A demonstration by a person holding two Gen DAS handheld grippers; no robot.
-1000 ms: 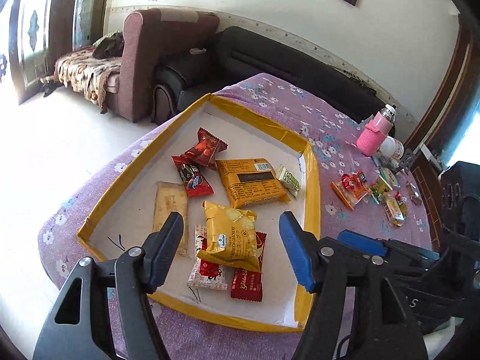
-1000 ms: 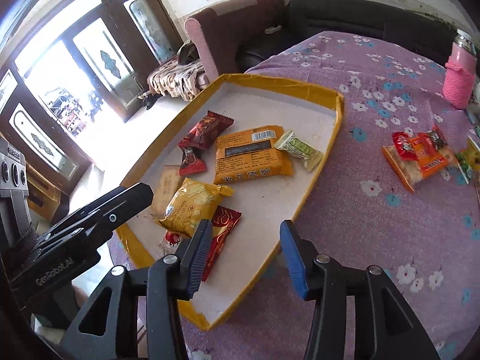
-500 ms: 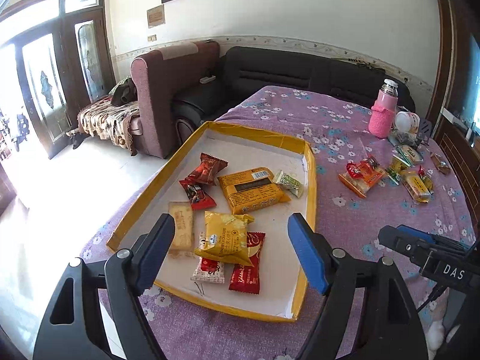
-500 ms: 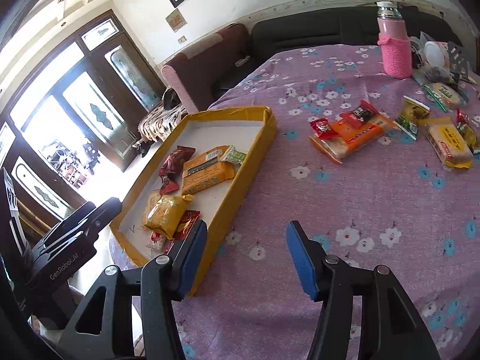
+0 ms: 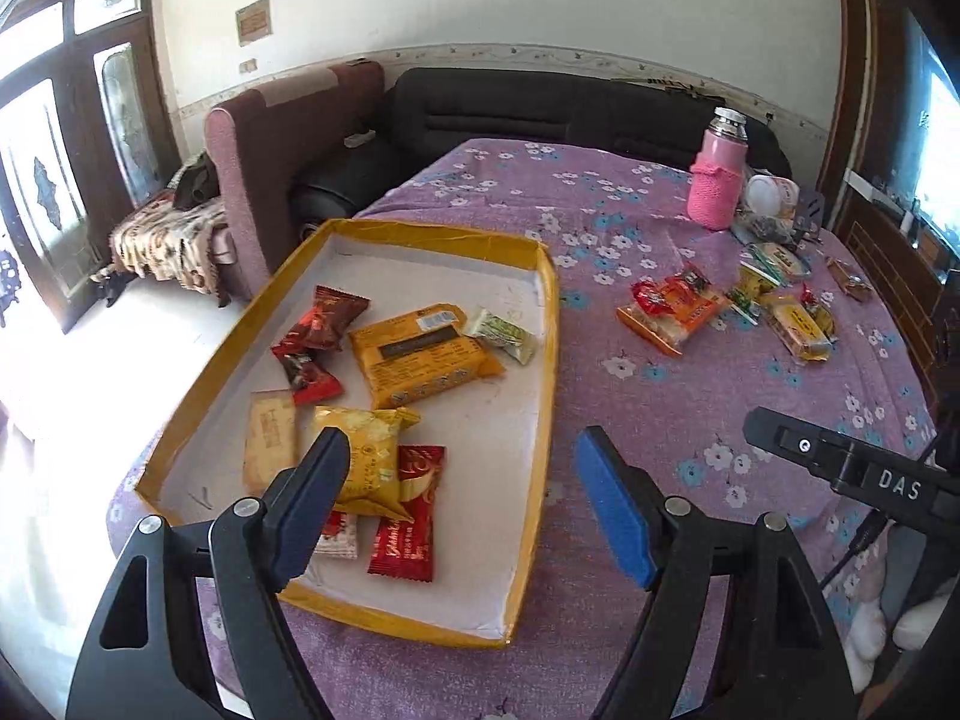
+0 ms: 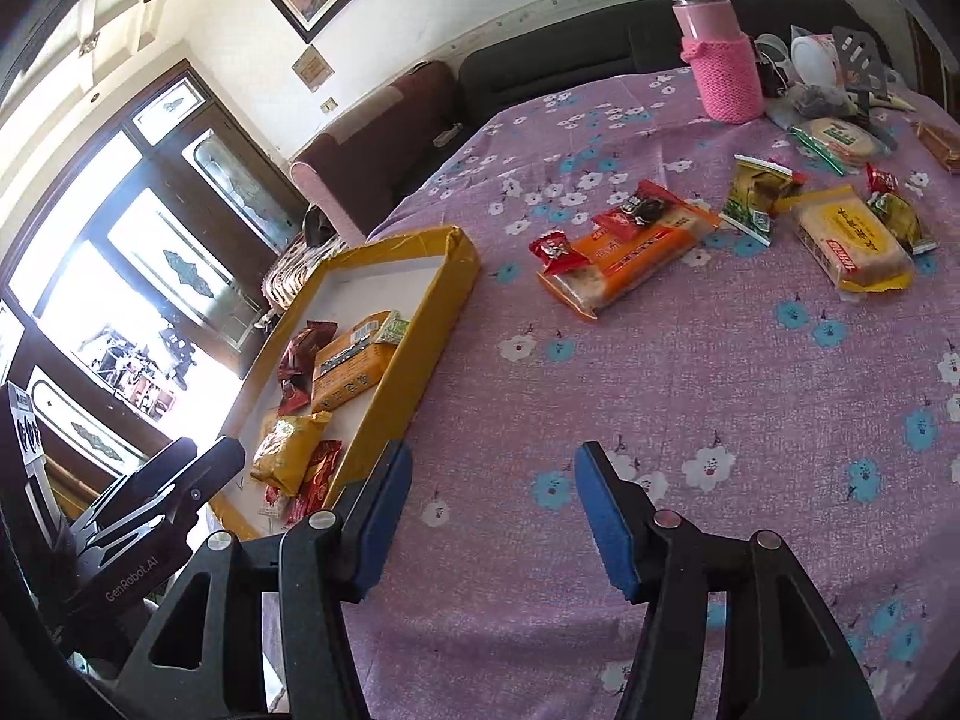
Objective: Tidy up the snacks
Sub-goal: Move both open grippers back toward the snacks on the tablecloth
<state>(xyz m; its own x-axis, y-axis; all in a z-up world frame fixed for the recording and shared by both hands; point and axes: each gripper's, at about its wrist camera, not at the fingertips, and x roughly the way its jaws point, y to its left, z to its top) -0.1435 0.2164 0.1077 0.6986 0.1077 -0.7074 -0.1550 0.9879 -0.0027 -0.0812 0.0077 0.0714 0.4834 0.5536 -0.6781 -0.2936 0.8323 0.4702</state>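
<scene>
A yellow-rimmed tray [image 5: 543, 360] [image 6: 432, 324] holds several snack packets, among them a big orange cracker pack [image 5: 420, 357], a yellow bag [image 5: 366, 459] and red wrappers. More snacks lie loose on the purple cloth: an orange-and-clear pack [image 6: 627, 249] [image 5: 669, 312] and a yellow rice-cracker pack [image 6: 852, 240] [image 5: 798, 324]. My left gripper [image 5: 462, 504] hovers open over the tray's near right corner, nothing between its fingers. My right gripper [image 6: 492, 516] is open over bare cloth right of the tray, empty.
A pink-sleeved bottle [image 6: 720, 48] [image 5: 717, 180] stands at the table's far side beside a cluster of small items [image 6: 828, 66]. A maroon armchair [image 5: 282, 138] and black sofa [image 5: 540, 102] stand behind the table. The table's near edge is close below the grippers.
Both grippers swung right, away from the tray's middle, and both opened wider. The loose snacks and pink bottle came further into the right wrist view. No snack has moved.
</scene>
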